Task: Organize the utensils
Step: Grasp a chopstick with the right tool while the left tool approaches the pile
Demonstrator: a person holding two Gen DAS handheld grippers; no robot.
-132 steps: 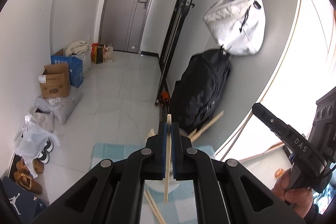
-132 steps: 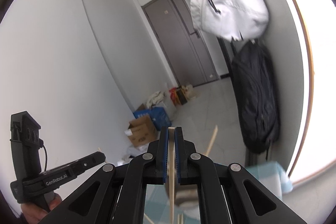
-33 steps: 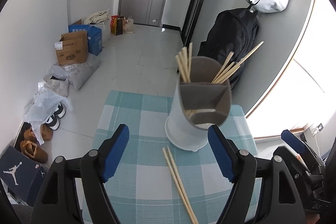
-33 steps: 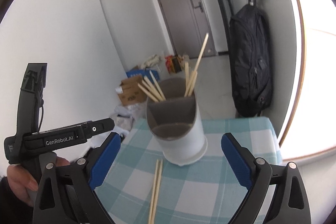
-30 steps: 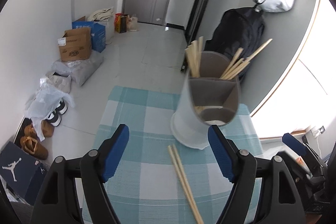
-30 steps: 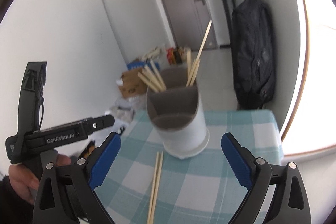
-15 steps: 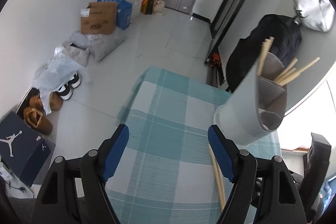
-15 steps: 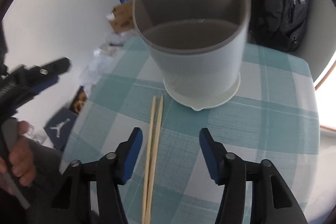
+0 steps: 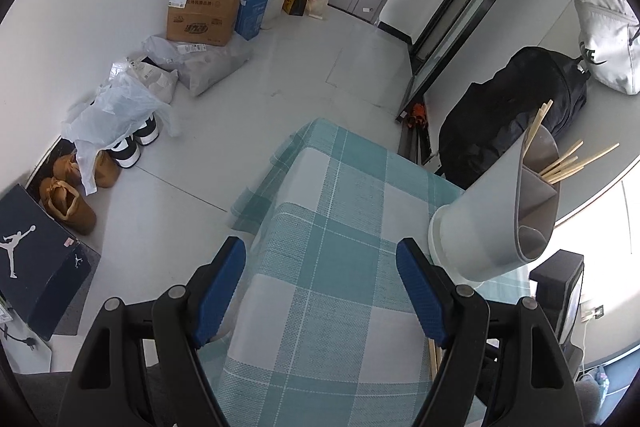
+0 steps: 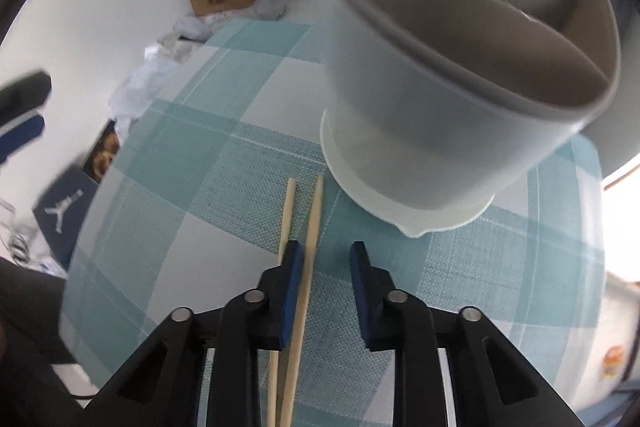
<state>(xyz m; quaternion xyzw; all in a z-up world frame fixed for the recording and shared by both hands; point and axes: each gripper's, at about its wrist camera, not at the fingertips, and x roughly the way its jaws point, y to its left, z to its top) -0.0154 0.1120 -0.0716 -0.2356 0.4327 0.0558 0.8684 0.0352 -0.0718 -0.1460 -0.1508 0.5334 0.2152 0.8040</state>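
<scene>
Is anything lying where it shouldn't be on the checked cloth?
Yes. Two chopsticks lie flat on the tablecloth beside the utensil holder, while the other chopsticks stand in its compartments. The right gripper has been closing over the loose pair, one stick between its jaws, not yet pinched.

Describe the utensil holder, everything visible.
The utensil holder is a pale grey, matte, plastic-looking cylinder, flaring wider toward its top. Inner walls divide it into compartments. It stands upright in a white saucer-like base on the teal checked tablecloth. Wooden chopsticks stick out of its far compartments. Neither gripper touches it.
</scene>
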